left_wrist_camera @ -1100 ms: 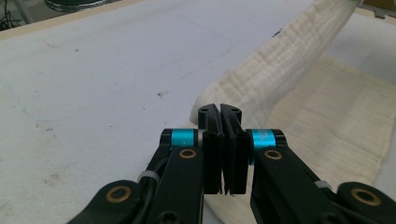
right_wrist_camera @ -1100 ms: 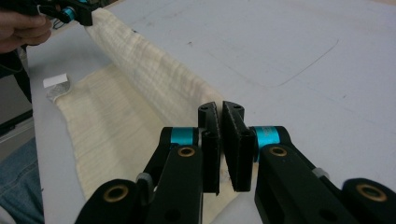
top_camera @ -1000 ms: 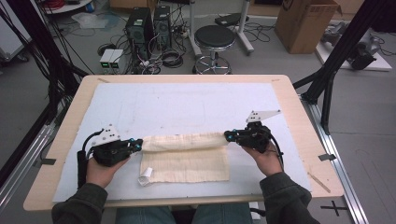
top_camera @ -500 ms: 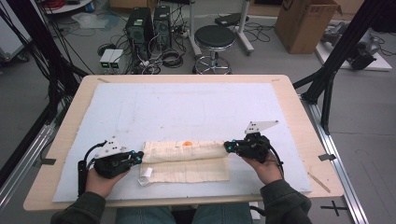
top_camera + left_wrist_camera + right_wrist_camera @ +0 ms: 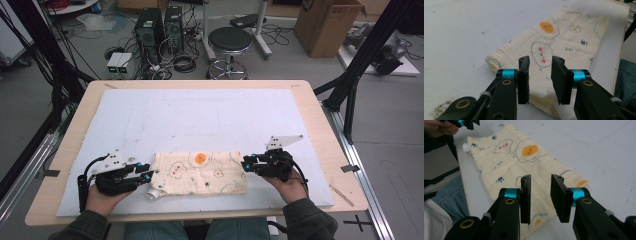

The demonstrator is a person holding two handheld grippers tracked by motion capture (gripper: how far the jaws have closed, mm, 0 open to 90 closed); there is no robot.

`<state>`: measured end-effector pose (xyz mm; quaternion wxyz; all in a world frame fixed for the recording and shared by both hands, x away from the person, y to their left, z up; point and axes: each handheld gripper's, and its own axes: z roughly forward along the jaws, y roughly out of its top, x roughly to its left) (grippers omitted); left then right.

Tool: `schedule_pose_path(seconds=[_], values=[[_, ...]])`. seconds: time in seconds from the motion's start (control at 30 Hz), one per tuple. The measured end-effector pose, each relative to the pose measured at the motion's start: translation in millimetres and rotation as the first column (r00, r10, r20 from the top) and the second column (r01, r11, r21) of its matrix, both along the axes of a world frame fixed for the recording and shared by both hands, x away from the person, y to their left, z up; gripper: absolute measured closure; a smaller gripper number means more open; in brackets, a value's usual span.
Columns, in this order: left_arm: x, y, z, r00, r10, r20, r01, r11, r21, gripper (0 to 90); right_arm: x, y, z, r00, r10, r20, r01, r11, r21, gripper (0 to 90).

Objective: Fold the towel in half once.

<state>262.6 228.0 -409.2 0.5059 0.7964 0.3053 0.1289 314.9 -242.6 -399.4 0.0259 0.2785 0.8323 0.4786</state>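
Both claws, left (image 5: pixel 149 176) and right (image 5: pixel 246 164), had just opened partway, releasing the folded printed cloth (image 5: pixel 200 172) flat on the tabletop (image 5: pixel 200 115); that fold looked finished.

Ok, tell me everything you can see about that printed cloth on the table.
The cloth is cream, with a crinkled gauze-like weave, printed with fried eggs, paw prints and small lettering. It lies folded into a flat, layered rectangle near the front edge of the white mat. A white tag sticks out at its front left corner. The left gripper and right gripper sit at its two ends, jaws just opened, pads not pressing on it.
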Motion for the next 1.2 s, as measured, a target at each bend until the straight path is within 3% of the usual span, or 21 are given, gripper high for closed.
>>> schedule_pose_path(seconds=[0.17, 0.23, 0.43, 0.67, 0.87, 1.03, 1.2], values=[[9.5, -9.9, -6.9, 0.9997, 0.000, -0.024, 0.000, 0.9997, 0.025, 65.8, 0.1, 6.5, -6.5, 0.9996, 0.026, -0.013, -0.027, 0.9996, -0.014, 67.4], [10.6, -14.6, -12.0, 0.9986, -0.023, -0.047, 0.025, 0.9988, 0.042, 66.4, -0.4, 11.7, -12.8, 0.9986, 0.049, -0.021, -0.050, 0.9981, -0.037, 67.4], [4.8, -18.9, -18.1, 0.9907, -0.102, -0.090, 0.110, 0.9893, 0.096, 71.8, -3.6, 22.1, -27.3, 0.9940, 0.099, -0.047, -0.102, 0.9914, -0.082, 67.6], [-0.4, -15.5, -28.9, 0.9837, -0.124, -0.130, 0.141, 0.9824, 0.123, 74.1, -7.6, 27.4, -32.3, 0.9893, 0.134, -0.057, -0.140, 0.9837, -0.113, 68.5], [-3.1, -17.5, -32.7, 0.9819, -0.135, -0.133, 0.155, 0.9760, 0.153, 74.2, -12.0, 27.8, -36.3, 0.9873, 0.149, -0.054, -0.156, 0.9771, -0.145, 71.0], [-5.8, -18.8, -34.4, 0.9835, -0.134, -0.122, 0.153, 0.9752, 0.160, 74.3, -15.4, 28.5, -40.2, 0.9844, 0.168, -0.054, -0.175, 0.9675, -0.183, 73.3], [-7.0, -18.2, -35.5, 0.9851, -0.131, -0.112, 0.147, 0.9771, 0.154, 74.1, -18.9, 25.2, -42.9, 0.9861, 0.163, -0.031, -0.166, 0.9714, -0.170, 73.1]])
